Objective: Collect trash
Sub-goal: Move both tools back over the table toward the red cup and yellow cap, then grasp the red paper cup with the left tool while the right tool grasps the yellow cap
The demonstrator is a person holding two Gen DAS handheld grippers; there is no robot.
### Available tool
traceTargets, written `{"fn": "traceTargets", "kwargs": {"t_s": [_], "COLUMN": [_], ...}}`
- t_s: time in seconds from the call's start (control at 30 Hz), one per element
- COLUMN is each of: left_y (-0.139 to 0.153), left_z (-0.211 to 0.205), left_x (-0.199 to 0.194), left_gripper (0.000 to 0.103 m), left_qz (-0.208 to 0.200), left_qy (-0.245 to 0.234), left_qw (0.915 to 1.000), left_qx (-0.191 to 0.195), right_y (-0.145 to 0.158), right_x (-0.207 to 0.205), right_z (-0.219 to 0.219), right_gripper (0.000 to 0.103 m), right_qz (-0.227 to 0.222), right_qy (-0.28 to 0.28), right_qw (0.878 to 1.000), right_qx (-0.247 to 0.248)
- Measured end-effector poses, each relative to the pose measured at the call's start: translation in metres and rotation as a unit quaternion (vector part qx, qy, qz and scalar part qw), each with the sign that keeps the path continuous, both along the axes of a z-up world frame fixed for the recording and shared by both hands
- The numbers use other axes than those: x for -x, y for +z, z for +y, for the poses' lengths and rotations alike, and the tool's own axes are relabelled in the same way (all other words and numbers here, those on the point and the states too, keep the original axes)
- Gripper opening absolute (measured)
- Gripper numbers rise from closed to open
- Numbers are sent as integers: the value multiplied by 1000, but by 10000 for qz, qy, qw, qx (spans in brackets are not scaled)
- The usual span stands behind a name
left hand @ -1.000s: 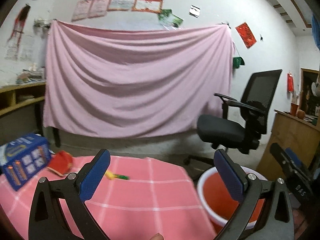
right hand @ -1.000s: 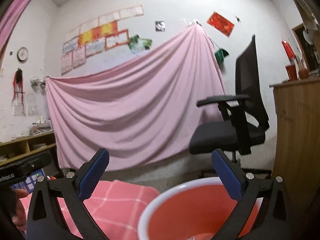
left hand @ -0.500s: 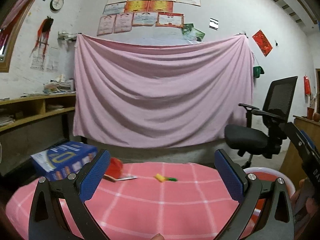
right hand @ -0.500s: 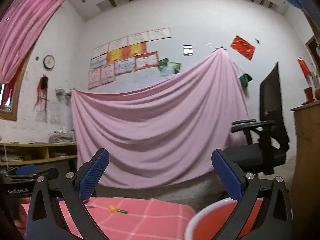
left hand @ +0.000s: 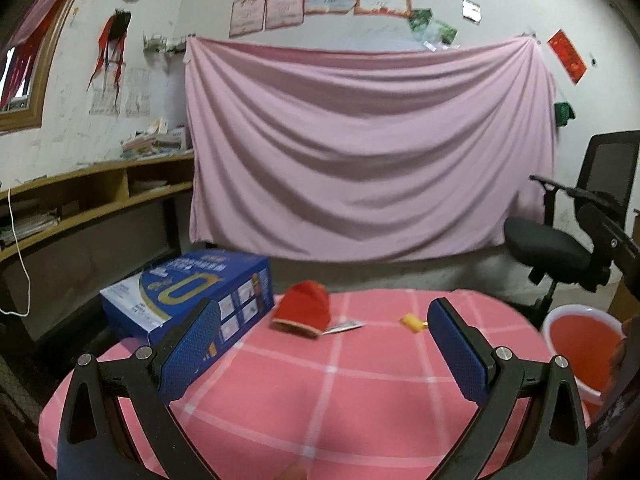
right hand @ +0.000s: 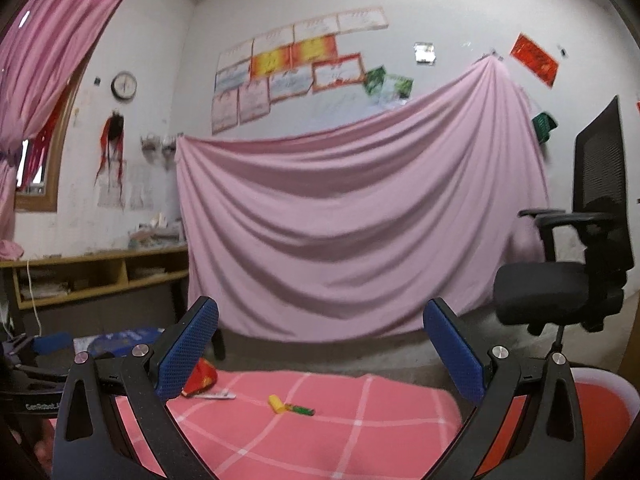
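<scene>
A crumpled red wrapper (left hand: 304, 314) lies near the far edge of the pink checked table (left hand: 328, 404), beside a small silver wrapper (left hand: 344, 326) and a yellow-and-green scrap (left hand: 413, 323). The red wrapper (right hand: 202, 380), silver wrapper (right hand: 216, 395) and yellow-green scrap (right hand: 289, 406) also show in the right wrist view. A red bin with a white rim (left hand: 578, 348) stands at the table's right. My left gripper (left hand: 325, 348) is open and empty above the table, short of the trash. My right gripper (right hand: 320, 352) is open and empty, with the bin (right hand: 592, 420) under its right finger.
A blue printed box (left hand: 188, 300) sits on the table's left far corner. A black office chair (left hand: 568, 236) stands right of the table. A pink sheet (left hand: 368, 152) hangs on the back wall, wooden shelves (left hand: 80, 200) at the left.
Both views have swung left, from the bin to the table and its trash. The blue box and red wrapper have come closer in the left wrist view. Both grippers stay open.
</scene>
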State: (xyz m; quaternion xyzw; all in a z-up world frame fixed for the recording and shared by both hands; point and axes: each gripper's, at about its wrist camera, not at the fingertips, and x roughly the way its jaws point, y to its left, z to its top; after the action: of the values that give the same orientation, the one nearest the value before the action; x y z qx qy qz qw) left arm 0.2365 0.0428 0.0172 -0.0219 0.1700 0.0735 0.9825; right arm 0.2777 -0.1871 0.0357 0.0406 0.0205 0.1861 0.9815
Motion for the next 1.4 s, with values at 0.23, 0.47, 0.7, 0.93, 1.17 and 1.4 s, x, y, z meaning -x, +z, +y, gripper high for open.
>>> {"fn": "traceTargets", "kwargs": {"t_s": [0.23, 0.47, 0.7, 0.93, 1.17, 1.4], "left_y": [-16, -41, -45, -59, -68, -69], "left_z": [24, 48, 54, 55, 59, 68], "left_x": [-30, -80, -103, -122, -128, -128], "left_gripper": [101, 101, 100, 94, 94, 86], "left_qz": [309, 1051, 1177, 1528, 1699, 1684], "left_qy": [12, 70, 232, 118, 124, 149], "left_qw": [9995, 9925, 9906, 9866, 9836, 9825], "left_qx": [-41, 625, 660, 562, 589, 783], "right_y": [-10, -23, -53, -79, -88, -89], "right_x": [-37, -82, -134, -147, -152, -155], "right_z": [24, 38, 78, 94, 96, 97], "right_gripper": [103, 103, 62, 52, 52, 52], "right_qz": [138, 821, 1954, 2671, 2962, 3038], "right_qy": [85, 255, 660, 891, 966, 1010], "right_qw": [9989, 9944, 9711, 9466, 9364, 9351], "right_qx": [449, 615, 1197, 1571, 1615, 1517]}}
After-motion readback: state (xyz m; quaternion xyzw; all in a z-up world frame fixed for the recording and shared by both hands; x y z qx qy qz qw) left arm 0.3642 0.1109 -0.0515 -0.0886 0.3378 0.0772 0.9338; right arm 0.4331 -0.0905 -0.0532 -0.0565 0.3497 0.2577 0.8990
